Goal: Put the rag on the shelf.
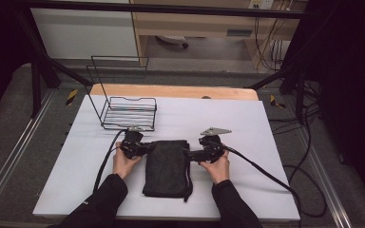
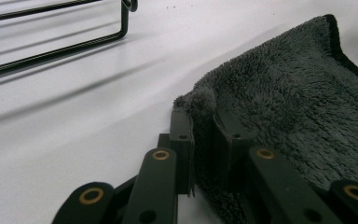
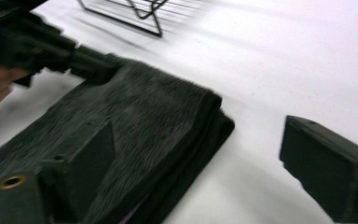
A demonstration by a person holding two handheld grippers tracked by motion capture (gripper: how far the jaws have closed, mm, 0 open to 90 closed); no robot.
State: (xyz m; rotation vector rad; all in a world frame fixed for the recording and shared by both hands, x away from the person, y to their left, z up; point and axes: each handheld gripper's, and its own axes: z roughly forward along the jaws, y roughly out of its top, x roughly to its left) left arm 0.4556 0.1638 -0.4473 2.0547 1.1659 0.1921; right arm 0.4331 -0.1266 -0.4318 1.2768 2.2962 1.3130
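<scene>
**Both jaws at the far corners of the folded towel**

A dark grey towel [image 1: 167,167] lies folded on the white surface [image 1: 247,118] in front of me, its long side running near to far. My left gripper [image 1: 142,148] meets its far left corner, and in the left gripper view my jaws sit close together with a tuft of the pile pinched between them — clamped on that corner, though the part of the cloth below the jaws is cut off by the frame edge.

My right gripper [image 1: 193,155] is at the far right corner. In the right gripper view its jaws stand wide apart: one rests over the towel's top, the other hangs beside it above bare surface, with the folded edge between them. That view is blurred, so I cannot tell whether the jaw on the cloth actually touches it.

A black wire basket [image 1: 128,113] stands on the far left of the surface, well apart from the towel — its tall back frame rises behind it.
</scene>
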